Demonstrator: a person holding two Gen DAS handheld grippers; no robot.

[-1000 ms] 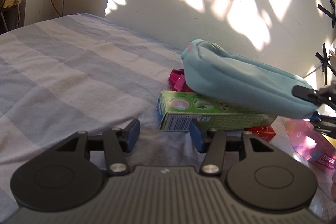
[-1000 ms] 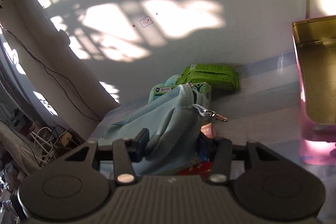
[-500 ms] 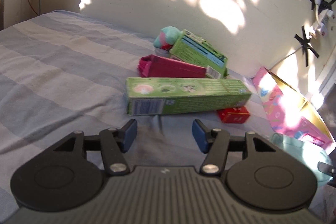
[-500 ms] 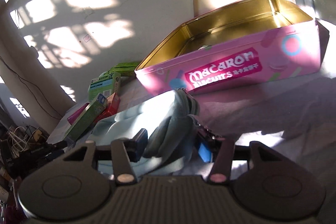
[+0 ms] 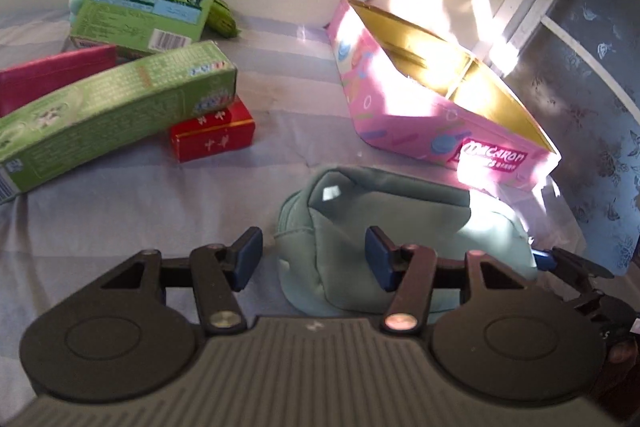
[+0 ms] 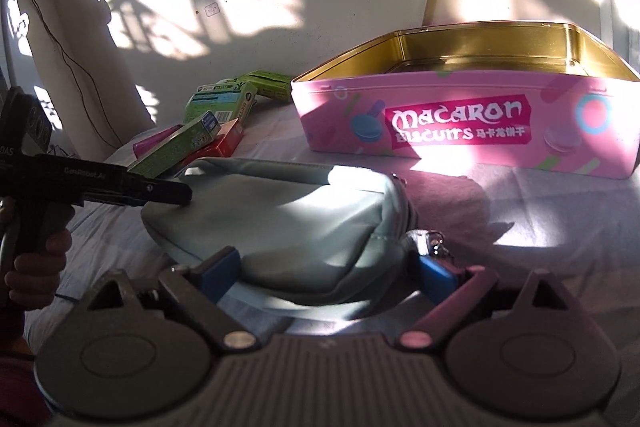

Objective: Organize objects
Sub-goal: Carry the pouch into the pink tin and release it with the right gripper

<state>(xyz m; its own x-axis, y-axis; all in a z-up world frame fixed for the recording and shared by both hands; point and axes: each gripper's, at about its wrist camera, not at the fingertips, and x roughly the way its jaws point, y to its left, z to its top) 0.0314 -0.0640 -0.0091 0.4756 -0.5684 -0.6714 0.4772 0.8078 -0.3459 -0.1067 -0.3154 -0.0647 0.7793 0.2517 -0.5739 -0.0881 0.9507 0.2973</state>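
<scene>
A pale teal zip pouch (image 5: 400, 227) lies on the striped sheet in front of the open pink macaron tin (image 5: 400, 115). My left gripper (image 5: 312, 251) straddles the pouch's near left end. Its jaws are closing, but the left pad stands clear of the fabric. In the right wrist view the pouch (image 6: 280, 211) lies between the fingers of my right gripper (image 6: 328, 263), whose jaws are opening wide and no longer pinch it. The zip pull (image 6: 430, 241) sits by the right pad. The left gripper (image 6: 160, 193) reaches in from the left, held by a hand (image 6: 36, 267).
Left of the pouch is a pile: a long green box (image 5: 112, 115), a small red box (image 5: 212, 135), a magenta box (image 5: 52, 75) and a green carton (image 5: 140, 15). The tin (image 6: 460, 127) stands near the wall, with a patterned panel (image 5: 592, 107) to its right.
The right gripper carried the pouch off the box pile, lowered it in front of the tin and spread its jaws off it. The left gripper swung right from the boxes to the pouch.
</scene>
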